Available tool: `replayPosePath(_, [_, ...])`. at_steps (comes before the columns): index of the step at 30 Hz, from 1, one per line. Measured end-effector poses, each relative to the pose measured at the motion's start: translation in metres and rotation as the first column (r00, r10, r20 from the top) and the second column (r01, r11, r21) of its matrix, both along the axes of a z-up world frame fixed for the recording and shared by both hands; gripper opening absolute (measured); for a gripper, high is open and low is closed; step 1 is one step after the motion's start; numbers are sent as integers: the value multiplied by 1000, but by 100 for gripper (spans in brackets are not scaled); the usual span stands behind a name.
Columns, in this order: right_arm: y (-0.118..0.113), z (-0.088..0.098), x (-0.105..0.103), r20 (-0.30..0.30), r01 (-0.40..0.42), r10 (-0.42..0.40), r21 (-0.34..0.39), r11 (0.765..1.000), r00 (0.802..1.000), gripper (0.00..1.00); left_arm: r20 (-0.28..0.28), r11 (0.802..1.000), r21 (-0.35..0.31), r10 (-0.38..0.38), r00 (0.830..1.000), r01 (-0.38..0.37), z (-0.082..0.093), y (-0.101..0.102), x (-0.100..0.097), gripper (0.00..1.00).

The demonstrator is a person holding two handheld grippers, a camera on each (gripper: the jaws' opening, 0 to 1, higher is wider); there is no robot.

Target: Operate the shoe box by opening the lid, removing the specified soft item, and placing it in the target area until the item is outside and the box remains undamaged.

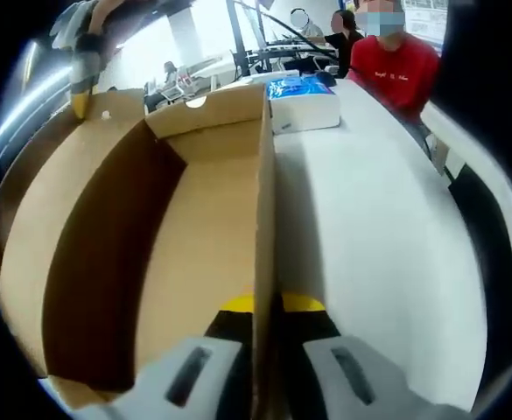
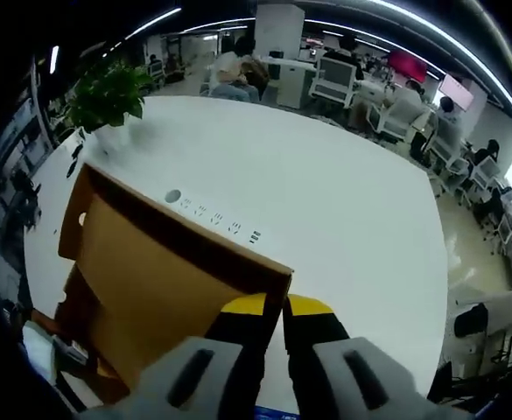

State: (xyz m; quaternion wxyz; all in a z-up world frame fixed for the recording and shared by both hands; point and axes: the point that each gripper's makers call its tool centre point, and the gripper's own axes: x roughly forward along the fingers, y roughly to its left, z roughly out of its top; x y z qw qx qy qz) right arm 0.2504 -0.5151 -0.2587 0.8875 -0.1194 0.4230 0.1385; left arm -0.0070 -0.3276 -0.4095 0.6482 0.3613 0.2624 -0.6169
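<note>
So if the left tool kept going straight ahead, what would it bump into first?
The left tool already straddles the shoe box wall, so it would probably just slide along that cardboard edge toward the far corner.

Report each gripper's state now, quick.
Left gripper: shut on the shoe box wall.
Right gripper: shut on the shoe box lid at its corner.

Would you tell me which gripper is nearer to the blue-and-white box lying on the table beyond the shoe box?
Left. The left gripper clamps the shoe box wall, and the blue-and-white box lies ahead past that wall's far end. The right gripper grips the lid edge, facing elsewhere.
</note>
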Motion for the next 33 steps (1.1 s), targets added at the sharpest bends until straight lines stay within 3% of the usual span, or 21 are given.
replayPosePath(17, [4,26,-24,87,-2,-4,66,998,996,4,1,1000,-1,-1,1000,1,0,0,0,3])
replayPosePath(33, [6,36,-43,116,13,-25,97,995,993,4,-1,1000,-2,1,1000,-1,3,-1,-1,3])
